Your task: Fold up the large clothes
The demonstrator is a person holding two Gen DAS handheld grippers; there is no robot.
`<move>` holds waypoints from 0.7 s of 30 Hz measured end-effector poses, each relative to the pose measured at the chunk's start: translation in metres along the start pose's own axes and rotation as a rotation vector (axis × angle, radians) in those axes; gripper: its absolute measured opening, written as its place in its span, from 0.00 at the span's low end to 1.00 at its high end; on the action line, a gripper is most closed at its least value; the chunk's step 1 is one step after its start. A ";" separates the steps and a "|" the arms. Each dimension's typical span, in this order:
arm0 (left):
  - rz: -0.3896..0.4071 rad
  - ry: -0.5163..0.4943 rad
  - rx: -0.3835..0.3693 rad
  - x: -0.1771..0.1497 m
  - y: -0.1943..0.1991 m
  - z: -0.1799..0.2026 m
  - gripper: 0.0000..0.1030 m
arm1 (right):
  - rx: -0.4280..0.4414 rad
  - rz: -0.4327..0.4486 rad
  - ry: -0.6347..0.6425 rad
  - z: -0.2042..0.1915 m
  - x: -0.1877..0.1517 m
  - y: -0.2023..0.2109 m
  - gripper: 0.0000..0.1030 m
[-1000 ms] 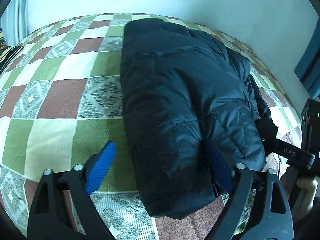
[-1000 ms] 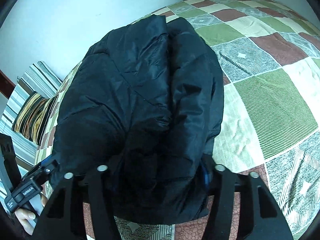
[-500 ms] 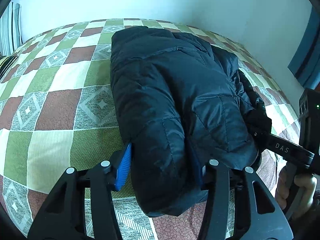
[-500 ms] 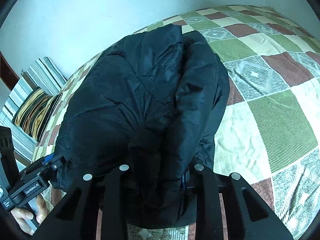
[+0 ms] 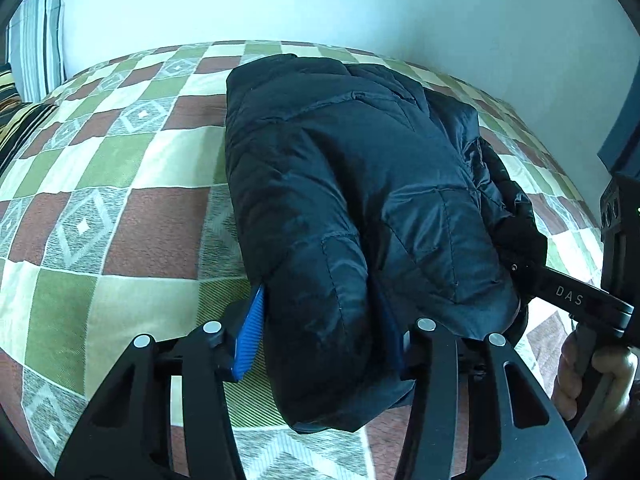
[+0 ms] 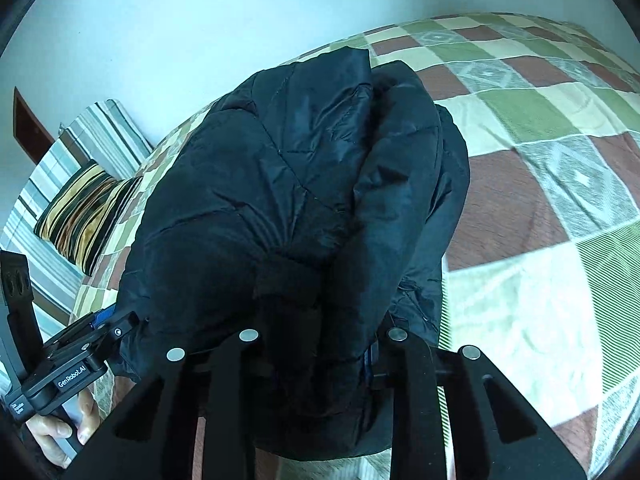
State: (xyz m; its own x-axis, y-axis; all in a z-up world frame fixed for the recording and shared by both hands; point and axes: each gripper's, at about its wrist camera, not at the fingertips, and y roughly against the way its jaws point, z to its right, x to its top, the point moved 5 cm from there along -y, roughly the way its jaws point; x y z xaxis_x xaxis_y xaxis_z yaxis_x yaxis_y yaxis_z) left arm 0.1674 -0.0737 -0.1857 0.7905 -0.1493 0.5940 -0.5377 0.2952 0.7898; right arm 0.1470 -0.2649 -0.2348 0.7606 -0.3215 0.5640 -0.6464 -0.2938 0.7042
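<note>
On the checked bedspread the left gripper clamps the near end of the folded dark padded jacket (blue pads pressed into it), while the right gripper pinches the same end beside it.

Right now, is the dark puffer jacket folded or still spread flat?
Folded: the jacket lies as a thick layered bundle on the checked bedspread, its near end clamped by both grippers.

A checked bedspread of green, brown and cream squares is covering the bed. A striped pillow is lying against the pale wall, beside striped fabric.
</note>
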 end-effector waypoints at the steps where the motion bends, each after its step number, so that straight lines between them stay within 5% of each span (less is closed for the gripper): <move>1: 0.000 0.001 0.003 0.001 -0.001 -0.003 0.48 | 0.007 -0.004 0.003 -0.003 0.002 -0.004 0.26; 21: -0.002 0.011 0.032 0.010 -0.008 -0.025 0.49 | 0.058 -0.022 -0.012 -0.016 0.010 -0.029 0.26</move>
State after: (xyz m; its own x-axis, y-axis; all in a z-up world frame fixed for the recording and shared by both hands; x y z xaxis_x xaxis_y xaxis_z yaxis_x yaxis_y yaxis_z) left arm 0.1871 -0.0539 -0.1893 0.7946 -0.1398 0.5907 -0.5449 0.2646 0.7956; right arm 0.1742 -0.2450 -0.2432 0.7740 -0.3247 0.5435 -0.6323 -0.3521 0.6901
